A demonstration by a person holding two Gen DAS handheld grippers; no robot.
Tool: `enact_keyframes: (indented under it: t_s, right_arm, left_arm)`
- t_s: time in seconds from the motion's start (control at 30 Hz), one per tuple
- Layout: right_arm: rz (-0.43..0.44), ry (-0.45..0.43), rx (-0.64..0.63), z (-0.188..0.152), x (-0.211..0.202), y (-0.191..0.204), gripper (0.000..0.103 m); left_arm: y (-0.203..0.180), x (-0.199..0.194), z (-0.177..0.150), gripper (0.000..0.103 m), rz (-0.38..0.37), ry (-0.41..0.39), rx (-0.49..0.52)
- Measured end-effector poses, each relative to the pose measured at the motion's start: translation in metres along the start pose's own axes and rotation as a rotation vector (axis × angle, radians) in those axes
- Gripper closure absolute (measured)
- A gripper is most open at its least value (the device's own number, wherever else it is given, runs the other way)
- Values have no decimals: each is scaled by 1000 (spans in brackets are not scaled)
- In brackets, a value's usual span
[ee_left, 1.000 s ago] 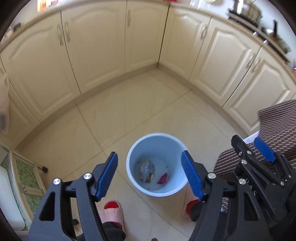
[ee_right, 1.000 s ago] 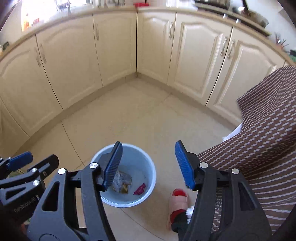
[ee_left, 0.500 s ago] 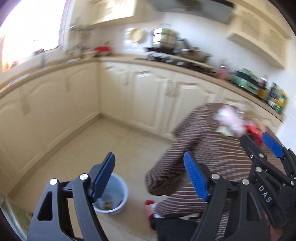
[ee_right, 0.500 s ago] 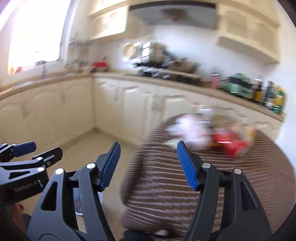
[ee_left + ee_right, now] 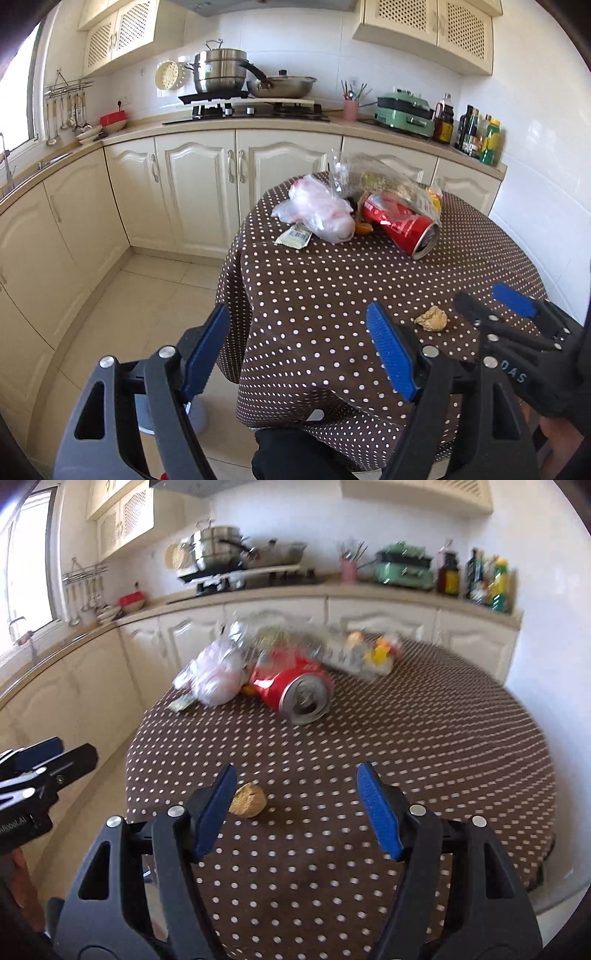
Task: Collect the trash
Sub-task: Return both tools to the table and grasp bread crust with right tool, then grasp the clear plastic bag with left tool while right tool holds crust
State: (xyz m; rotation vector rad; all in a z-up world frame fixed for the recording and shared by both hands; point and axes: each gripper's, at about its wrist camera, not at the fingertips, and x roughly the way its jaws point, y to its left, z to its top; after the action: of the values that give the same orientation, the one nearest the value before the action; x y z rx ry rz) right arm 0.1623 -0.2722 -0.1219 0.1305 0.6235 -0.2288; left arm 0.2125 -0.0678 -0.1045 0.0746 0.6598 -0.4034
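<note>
So the little tan crumpled wad (image 5: 248, 800) is sitting on the polka-dot tablecloth (image 5: 406, 746), just beside my right gripper's (image 5: 297, 808) left pad, not between the fingers. Both that one and the left gripper (image 5: 301, 354) are hanging spread wide, gripping nothing. Further back, the crushed red can (image 5: 295, 692) is lying on its side touching the plastic bag (image 5: 218, 677).
</note>
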Motion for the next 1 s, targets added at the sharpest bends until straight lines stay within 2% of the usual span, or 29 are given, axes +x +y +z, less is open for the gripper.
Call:
enact_keyframes:
  t_s: [0.17,0.23,0.27,0.43,0.67,0.8,1.0]
  right_arm:
    - [96,99,-70,-3,22,21,36]
    - [105,138,-93,-7,32,30,67]
    - [95,151,-108,-8,37,31,75]
    - [89,127,-89,0,37,23,76]
    - [-20,-38,-7,34,25,-11,76]
    - [-17,-97,30,62,31,-21,76]
    - [19,-113,68,94,55,-25,76]
  left_arm:
    - [17,9,-2,28,22,26,-27]
    - [22,13,-1,28,30,34,-41]
    - [24,15,0,28,29,36,-45]
    - [23,28,10,28,4,44,-52]
    - [7,65,46,28,-69,56,-81]
    - [-3,94,69,28,-83,63,-91]
    - [-21,145,94,28,-85,107,-50]
